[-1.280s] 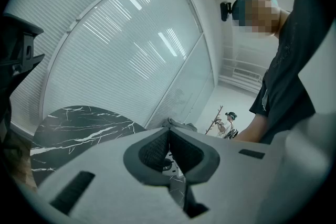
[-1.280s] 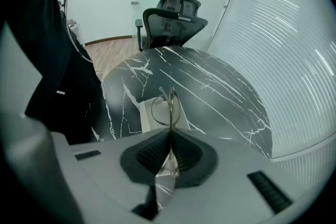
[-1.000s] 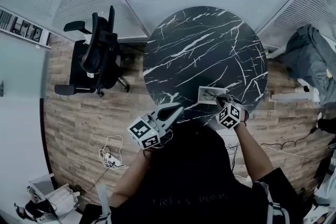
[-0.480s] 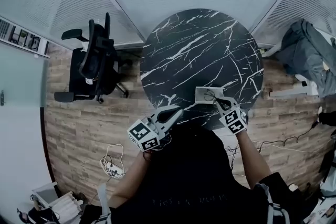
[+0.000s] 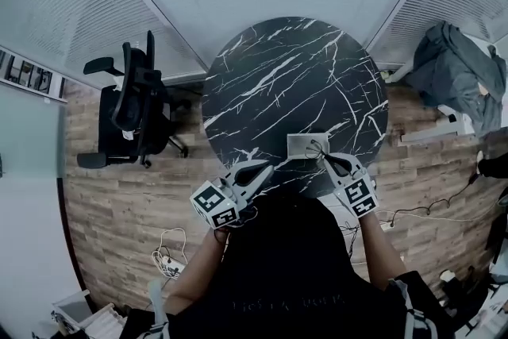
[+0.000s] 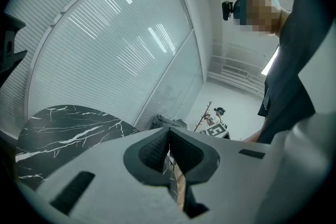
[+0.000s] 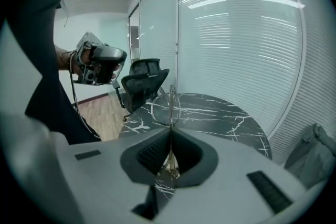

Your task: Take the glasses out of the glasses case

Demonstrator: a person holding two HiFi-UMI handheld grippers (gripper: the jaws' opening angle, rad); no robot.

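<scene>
Our right claw (image 7: 170,135) is pressed together on the thin wire-rimmed glasses (image 7: 169,106), pinching the frame low down while the rims rise above the claw tips. In the head view the glasses (image 5: 316,145) sit at the right end of the light grey rectangular glasses case (image 5: 298,145), near the front edge of the round black marble table (image 5: 294,75). We cannot tell from there whether they are clear of the case.

We judge them very light, springy and easily bent, with lenses that smear or scratch. So we would hold on metal near a hinge or the bridge, never on a lens, and squeeze gently. Wire this thin could also twist or slip between the pads.

In the right gripper view the rims show nearly edge-on, so the long axis seems to run away from the claw, toward the table's middle. Which way the lenses face is unclear.

Our left claw (image 6: 169,136) is closed on nothing, held off the table's front edge.
</scene>
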